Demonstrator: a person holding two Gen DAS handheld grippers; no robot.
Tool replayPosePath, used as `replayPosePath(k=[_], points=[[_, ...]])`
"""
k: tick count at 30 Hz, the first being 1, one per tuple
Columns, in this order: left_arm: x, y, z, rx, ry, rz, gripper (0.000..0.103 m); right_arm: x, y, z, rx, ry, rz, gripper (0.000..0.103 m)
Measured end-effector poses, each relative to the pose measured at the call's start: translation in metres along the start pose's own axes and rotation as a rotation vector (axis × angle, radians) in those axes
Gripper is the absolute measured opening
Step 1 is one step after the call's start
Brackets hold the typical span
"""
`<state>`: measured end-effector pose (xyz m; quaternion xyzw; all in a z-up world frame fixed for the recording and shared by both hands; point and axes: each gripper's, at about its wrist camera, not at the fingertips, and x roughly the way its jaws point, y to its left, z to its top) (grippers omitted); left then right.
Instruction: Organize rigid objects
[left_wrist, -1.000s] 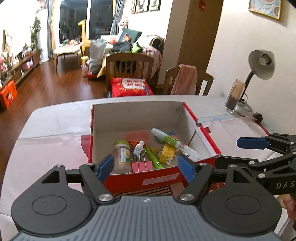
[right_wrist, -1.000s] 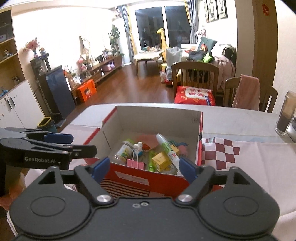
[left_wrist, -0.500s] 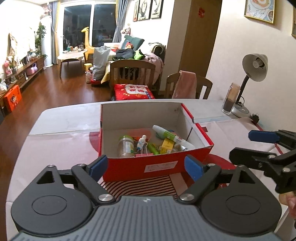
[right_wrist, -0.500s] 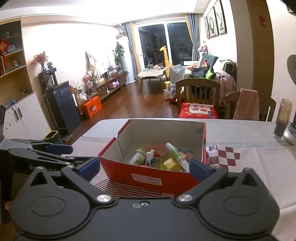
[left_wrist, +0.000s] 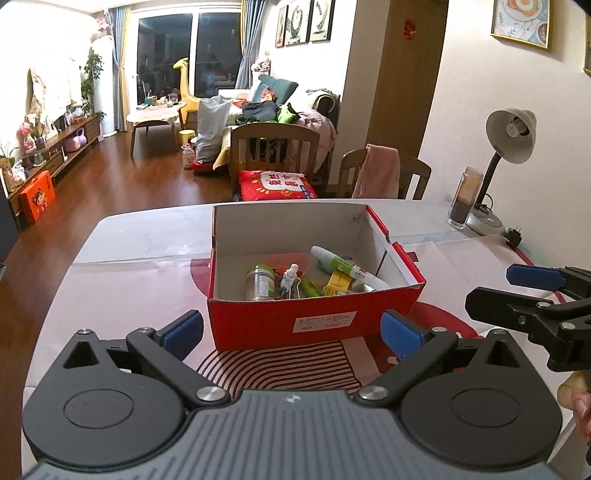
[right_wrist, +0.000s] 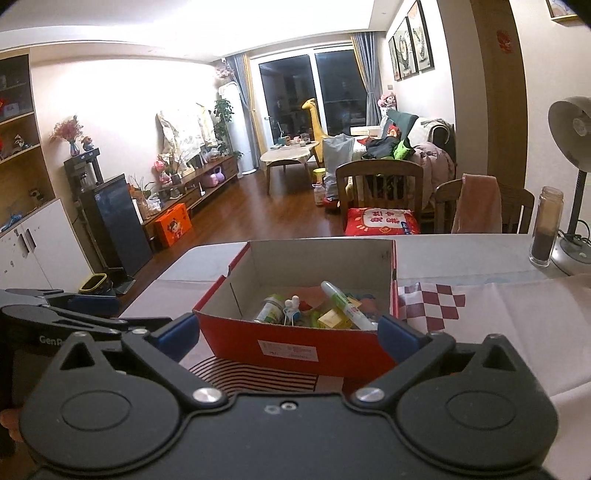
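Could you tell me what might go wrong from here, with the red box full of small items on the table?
1. The white-and-green tube leans up against the side wall of the red box, its tip near the rim; a nudge could tip it out.
2. The small jar, clips and yellow carton are piled together, so reaching for one may disturb others.
3. The left gripper and right gripper, both open and empty, sit side by side before the box and could collide.
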<state>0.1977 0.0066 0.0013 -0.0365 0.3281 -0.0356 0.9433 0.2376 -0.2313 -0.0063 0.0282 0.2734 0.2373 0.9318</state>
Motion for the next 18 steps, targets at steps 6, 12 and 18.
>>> replayPosePath(k=[6, 12, 18], points=[[-0.0028, -0.0028, -0.002, 0.009, -0.005, 0.006, 0.103, -0.0008, -0.0013, -0.002, 0.009, 0.0, -0.004, 0.103], [-0.003, -0.0048, -0.0034, 0.012, -0.006, 0.008, 0.103, -0.0007, -0.003, -0.0035, 0.012, 0.002, -0.007, 0.103], [0.0004, -0.005, -0.0035, 0.006, 0.005, 0.003, 0.103, 0.0009, -0.0087, -0.0065, 0.024, 0.012, -0.02, 0.103]])
